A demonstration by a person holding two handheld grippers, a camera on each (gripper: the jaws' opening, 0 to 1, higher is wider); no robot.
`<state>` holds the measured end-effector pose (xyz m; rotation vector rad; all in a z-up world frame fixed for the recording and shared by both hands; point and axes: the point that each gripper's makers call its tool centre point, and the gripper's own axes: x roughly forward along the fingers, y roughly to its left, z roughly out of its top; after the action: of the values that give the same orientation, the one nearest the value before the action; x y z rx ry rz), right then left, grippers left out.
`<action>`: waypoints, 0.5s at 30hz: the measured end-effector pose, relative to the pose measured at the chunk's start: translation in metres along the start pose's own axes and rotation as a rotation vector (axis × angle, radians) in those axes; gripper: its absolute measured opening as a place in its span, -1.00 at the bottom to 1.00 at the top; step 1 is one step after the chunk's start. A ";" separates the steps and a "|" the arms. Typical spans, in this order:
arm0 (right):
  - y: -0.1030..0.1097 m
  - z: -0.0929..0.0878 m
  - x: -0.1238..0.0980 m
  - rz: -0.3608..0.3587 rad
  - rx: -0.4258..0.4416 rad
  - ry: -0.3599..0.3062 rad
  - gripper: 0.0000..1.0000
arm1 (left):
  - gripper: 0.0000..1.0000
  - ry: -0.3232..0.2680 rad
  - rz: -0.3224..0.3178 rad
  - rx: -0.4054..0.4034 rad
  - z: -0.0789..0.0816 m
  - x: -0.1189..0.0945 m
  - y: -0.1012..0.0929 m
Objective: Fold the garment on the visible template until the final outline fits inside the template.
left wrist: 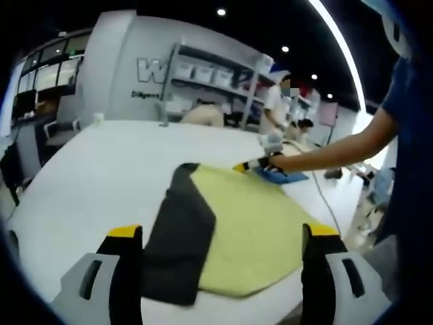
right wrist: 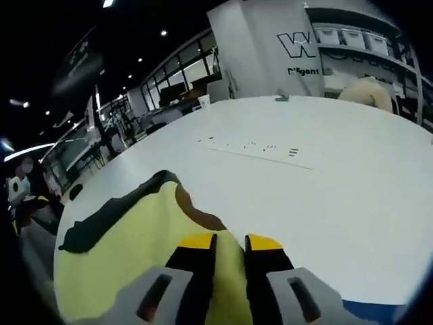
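Observation:
A yellow garment (left wrist: 250, 230) with a black part (left wrist: 179, 237) lies flat on the white table (left wrist: 101, 169). My left gripper (left wrist: 223, 231) is open wide at the garment's near edge, holding nothing. At the far corner, my right gripper (left wrist: 259, 164) pinches the fabric, with a person's arm (left wrist: 338, 149) behind it. A blue flat sheet (left wrist: 284, 177) peeks out from under that corner. In the right gripper view, my right gripper (right wrist: 230, 241) is shut on the yellow garment (right wrist: 128, 257), whose black strip (right wrist: 115, 213) runs along its left edge. A blue sliver (right wrist: 382, 313) shows at lower right.
A cable (left wrist: 325, 196) runs across the table on the right. Small printed marks (right wrist: 250, 145) sit mid-table. Shelves with bins (left wrist: 210, 74) stand beyond the far edge, and a person in white (left wrist: 277, 101) stands there. The table's left edge (left wrist: 27, 203) is close.

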<state>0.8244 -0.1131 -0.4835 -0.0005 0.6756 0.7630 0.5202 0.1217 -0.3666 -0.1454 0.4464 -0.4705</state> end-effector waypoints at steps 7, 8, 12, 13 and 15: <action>0.013 0.001 -0.006 -0.016 -0.125 0.009 -1.00 | 0.92 -0.004 0.011 -0.005 0.000 -0.002 0.002; 0.011 0.006 -0.006 -0.021 -0.128 0.000 -1.00 | 0.92 -0.004 0.011 -0.005 0.000 -0.002 0.002; 0.013 0.023 -0.016 -0.059 -0.230 -0.083 -1.00 | 0.92 -0.006 0.003 -0.003 0.000 -0.001 -0.001; 0.016 0.026 -0.020 -0.064 -0.256 -0.098 -1.00 | 0.92 -0.007 0.001 -0.002 0.001 0.000 -0.002; 0.028 0.026 -0.033 -0.078 -0.311 -0.122 -1.00 | 0.92 -0.007 -0.003 -0.005 0.001 0.000 -0.003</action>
<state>0.8045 -0.1076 -0.4374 -0.2611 0.4336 0.7796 0.5195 0.1189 -0.3655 -0.1528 0.4401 -0.4717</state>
